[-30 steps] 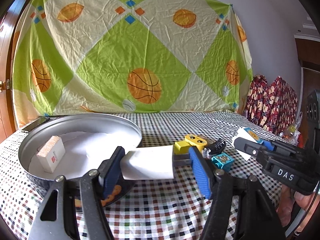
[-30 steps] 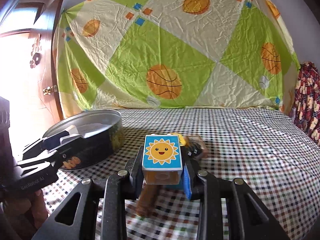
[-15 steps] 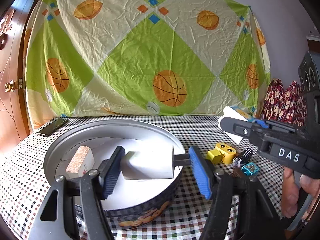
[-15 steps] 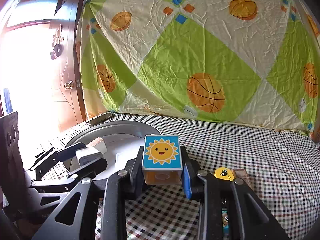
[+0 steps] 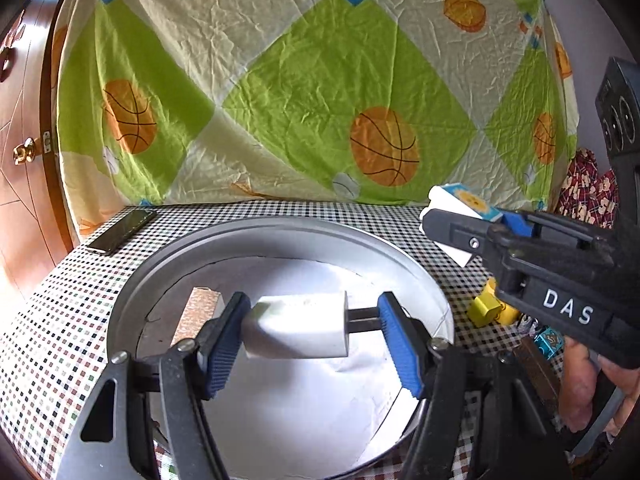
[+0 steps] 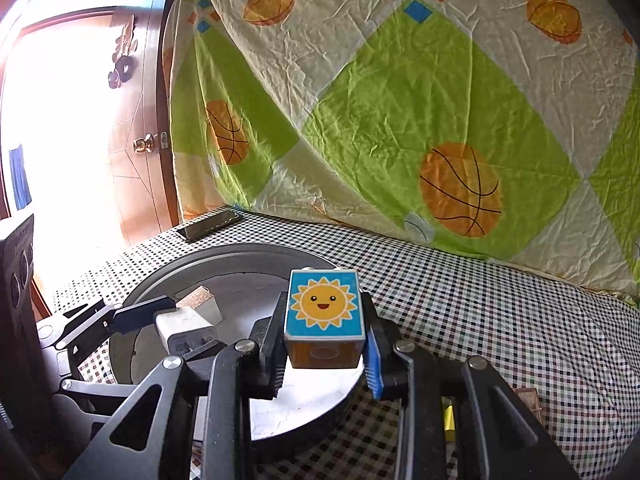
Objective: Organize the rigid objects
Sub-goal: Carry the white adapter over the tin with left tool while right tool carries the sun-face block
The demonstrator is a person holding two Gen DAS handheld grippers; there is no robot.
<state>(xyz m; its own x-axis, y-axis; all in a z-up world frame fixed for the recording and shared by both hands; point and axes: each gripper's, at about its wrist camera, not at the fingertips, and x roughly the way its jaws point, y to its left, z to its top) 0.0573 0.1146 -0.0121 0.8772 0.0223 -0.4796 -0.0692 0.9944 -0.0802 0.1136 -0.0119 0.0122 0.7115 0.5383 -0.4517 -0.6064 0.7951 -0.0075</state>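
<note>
**Two grippers, each loaded, over the round tin**

- Left gripper [image 5: 316,330]: blue-padded jaws clamped on a white plastic plug-in charger [image 5: 298,330], held crosswise above the wide, round grey metal tin [image 5: 424,276]; prongs toward the right-hand pad.
- Right gripper [image 6: 325,350]: jaws closed tight on a toy block with a smiling sun on a blue face [image 6: 324,306], held over the tin's near rim.
- Tin contents: white paper lining; one small box with a speckled tan side [image 5: 200,306].
- Checked tablecloth [image 6: 500,320]: yellow toy block [image 5: 486,312] and small teal cube [image 5: 550,340] beside the tin; dark phone [image 5: 122,232] near the far-left corner.
</note>
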